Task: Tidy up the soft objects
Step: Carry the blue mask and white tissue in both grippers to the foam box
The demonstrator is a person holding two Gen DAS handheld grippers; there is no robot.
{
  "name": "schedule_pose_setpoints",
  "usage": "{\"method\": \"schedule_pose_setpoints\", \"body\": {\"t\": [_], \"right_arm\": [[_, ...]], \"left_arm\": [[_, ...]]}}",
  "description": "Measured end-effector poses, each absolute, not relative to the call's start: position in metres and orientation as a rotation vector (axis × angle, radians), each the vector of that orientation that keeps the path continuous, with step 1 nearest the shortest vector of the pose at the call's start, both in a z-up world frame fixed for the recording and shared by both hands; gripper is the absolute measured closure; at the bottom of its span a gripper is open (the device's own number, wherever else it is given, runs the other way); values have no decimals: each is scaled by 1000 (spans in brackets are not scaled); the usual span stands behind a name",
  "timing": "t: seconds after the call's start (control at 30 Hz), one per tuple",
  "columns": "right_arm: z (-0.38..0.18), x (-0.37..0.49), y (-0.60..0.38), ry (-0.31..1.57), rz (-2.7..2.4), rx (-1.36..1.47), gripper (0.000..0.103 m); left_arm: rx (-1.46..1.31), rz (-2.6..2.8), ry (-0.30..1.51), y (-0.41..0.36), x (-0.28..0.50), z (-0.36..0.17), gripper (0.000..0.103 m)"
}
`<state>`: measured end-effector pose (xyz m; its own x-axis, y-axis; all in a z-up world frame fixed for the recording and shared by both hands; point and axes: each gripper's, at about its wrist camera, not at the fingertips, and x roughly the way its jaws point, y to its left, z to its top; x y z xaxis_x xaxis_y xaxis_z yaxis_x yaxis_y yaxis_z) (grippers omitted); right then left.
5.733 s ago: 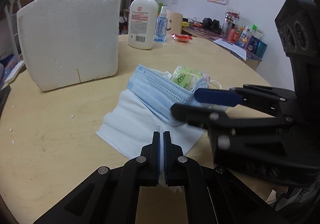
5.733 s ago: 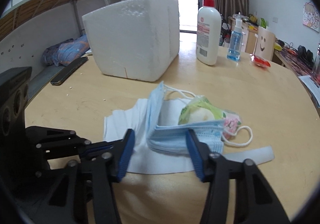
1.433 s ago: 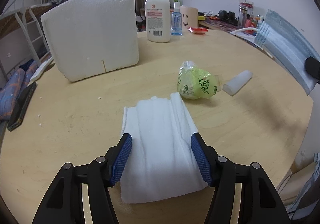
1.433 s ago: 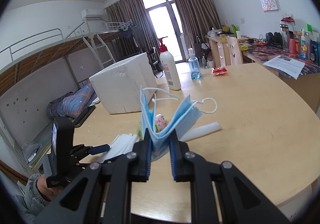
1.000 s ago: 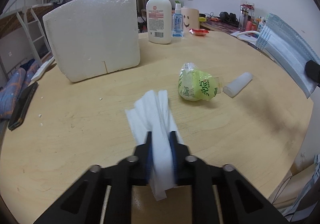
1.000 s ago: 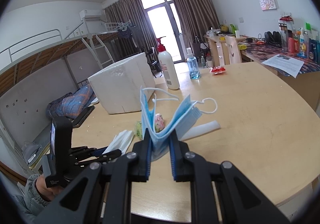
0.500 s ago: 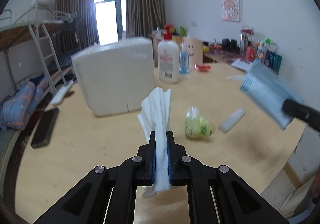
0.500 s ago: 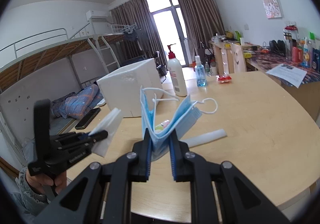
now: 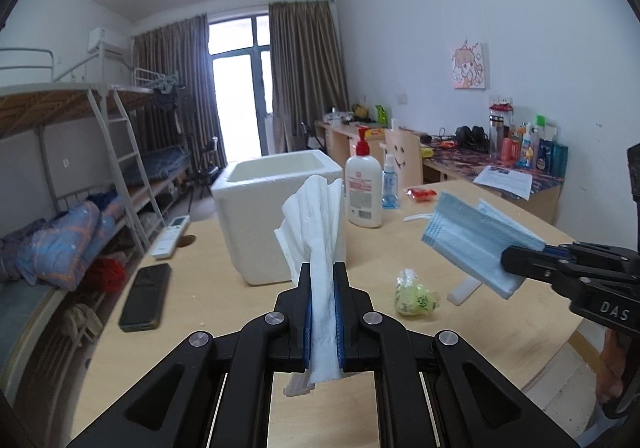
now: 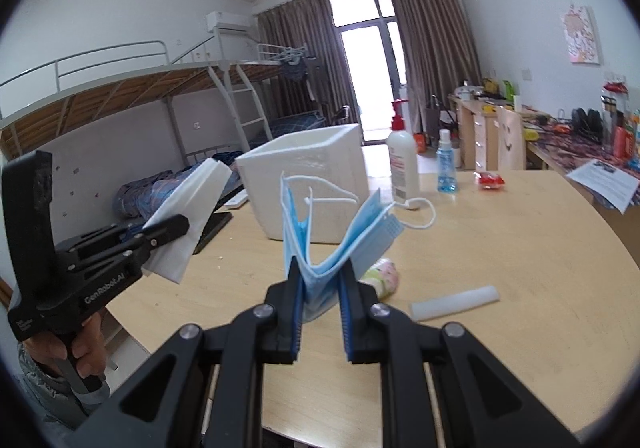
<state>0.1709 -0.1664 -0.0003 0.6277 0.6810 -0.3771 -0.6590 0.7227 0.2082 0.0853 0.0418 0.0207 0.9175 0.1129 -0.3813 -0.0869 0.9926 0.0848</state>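
My left gripper is shut on a folded white tissue and holds it high above the round wooden table. It also shows in the right wrist view. My right gripper is shut on a stack of blue face masks, also held in the air; the masks show in the left wrist view. An open white foam box stands on the table behind both. A green-wrapped soft packet lies on the table.
A white tube lies near the packet. A lotion pump bottle, a blue spray bottle and a red packet stand at the back. A black phone and a remote lie at the left edge.
Both grippers have risen higher above the table with their loads. The foam box's open top has come into view.
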Motion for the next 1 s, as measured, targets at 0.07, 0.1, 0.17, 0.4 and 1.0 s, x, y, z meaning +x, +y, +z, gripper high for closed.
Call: {"method": "schedule_pose_setpoints", "body": {"t": [0.07, 0.1, 0.17, 0.4, 1.0], "right_arm": [[1, 171, -159, 452, 784, 41, 84], [1, 171, -156, 452, 792, 36, 84], [3, 171, -148, 450, 809, 22, 84], [6, 163, -122, 445, 854, -27, 84], [24, 172, -84, 429, 900, -98, 84]], "left_arm": [[66, 115, 384, 46, 81, 22, 94], [64, 121, 377, 49, 78, 23, 94], [55, 131, 365, 54, 72, 25, 94], [29, 162, 345, 71, 59, 29, 94], [-3, 160, 344, 90, 76, 39, 94]]}}
